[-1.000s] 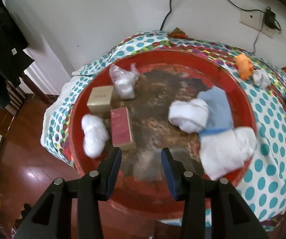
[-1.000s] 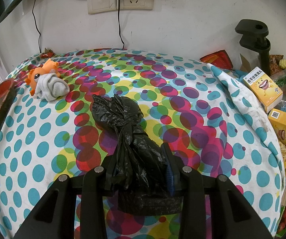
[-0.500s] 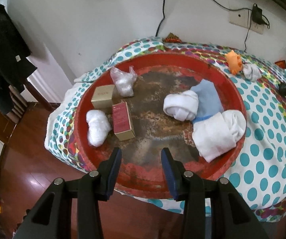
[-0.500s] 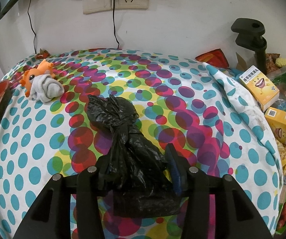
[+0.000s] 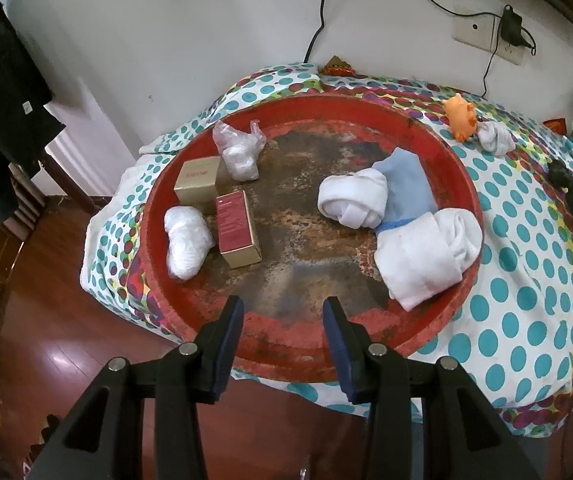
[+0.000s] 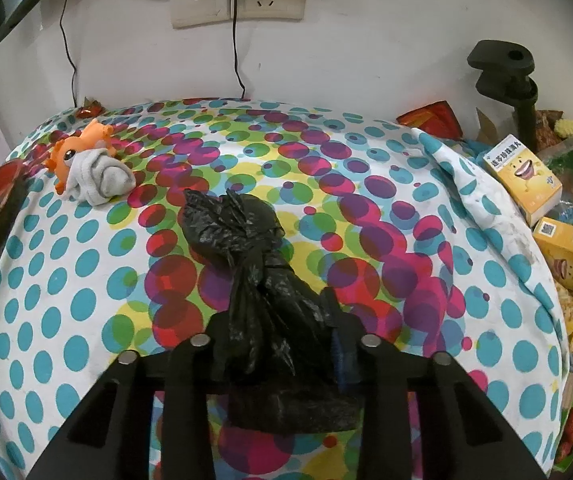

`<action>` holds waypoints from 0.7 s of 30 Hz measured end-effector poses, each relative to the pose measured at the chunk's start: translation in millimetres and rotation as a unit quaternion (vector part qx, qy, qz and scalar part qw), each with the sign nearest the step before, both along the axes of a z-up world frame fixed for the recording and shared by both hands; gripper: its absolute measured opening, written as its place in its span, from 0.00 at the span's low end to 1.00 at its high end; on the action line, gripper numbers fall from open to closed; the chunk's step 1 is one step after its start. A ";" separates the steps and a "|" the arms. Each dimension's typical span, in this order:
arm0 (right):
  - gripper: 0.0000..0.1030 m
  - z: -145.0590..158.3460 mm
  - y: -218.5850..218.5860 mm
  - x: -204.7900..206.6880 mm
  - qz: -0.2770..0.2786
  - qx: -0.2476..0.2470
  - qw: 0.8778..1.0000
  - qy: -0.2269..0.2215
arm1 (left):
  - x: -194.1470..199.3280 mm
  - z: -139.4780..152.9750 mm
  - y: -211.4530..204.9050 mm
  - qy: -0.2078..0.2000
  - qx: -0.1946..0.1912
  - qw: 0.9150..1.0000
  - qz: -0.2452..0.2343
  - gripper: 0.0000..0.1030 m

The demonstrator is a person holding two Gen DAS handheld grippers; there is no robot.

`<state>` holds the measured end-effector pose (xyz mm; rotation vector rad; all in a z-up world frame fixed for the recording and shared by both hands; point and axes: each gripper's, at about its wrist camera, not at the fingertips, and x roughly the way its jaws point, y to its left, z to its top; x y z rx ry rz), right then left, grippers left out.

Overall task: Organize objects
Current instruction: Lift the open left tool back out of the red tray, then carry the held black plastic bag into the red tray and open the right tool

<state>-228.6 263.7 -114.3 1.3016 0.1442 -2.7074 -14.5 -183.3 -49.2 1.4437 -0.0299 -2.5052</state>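
The black plastic bag (image 6: 258,272) is a crumpled, glossy bundle of thin film, twisted at its waist into a rope-like neck, with a ruffled open end lying on the polka-dot tablecloth (image 6: 86,288) ahead and a thicker wad tucked back toward the camera. The right gripper (image 6: 276,320) has just squeezed its jaws in and now clenches that bag at the twisted middle, so the film bulges out on both sides of the black fingers. The cloth is smooth printed fabric, with teal dots at the edges and overlapping red, purple and green circles in the middle. Near its far left edge lies an orange plush toy (image 6: 72,152) touching a balled grey sock (image 6: 102,178); yellow cardboard cartons (image 6: 522,182) stand off the right edge. In the left wrist view, the left gripper (image 5: 282,312) hovers over the near rim of a round red tray (image 5: 406,128) with a worn, mottled brown floor, its jaws released and nothing between them. In the tray rest rolled white towels (image 5: 426,254), a folded blue cloth (image 5: 406,188), two clear plastic-wrapped white bundles (image 5: 186,242), a tan box (image 5: 200,180) and a dark red box (image 5: 236,228).
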 end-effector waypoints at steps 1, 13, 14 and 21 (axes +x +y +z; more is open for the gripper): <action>0.25 0.4 -3.0 2.0 -0.005 -0.002 1.000 -0.001 | 0.7 1.2 -1.6 0.000 0.004 1.000 0.003 0.41; 0.24 7.4 -35.4 30.9 -0.009 -0.016 1.000 -0.018 | 11.8 17.0 -10.4 -0.010 0.023 1.000 0.007 0.41; 0.24 8.7 -38.3 33.8 -0.006 -0.019 1.000 -0.018 | 13.0 17.7 -11.3 -0.011 0.025 1.000 0.008 0.41; 0.24 28.4 -69.1 52.0 0.022 -0.019 1.000 -0.012 | 20.9 30.1 -16.2 -0.008 0.032 0.999 0.010 0.41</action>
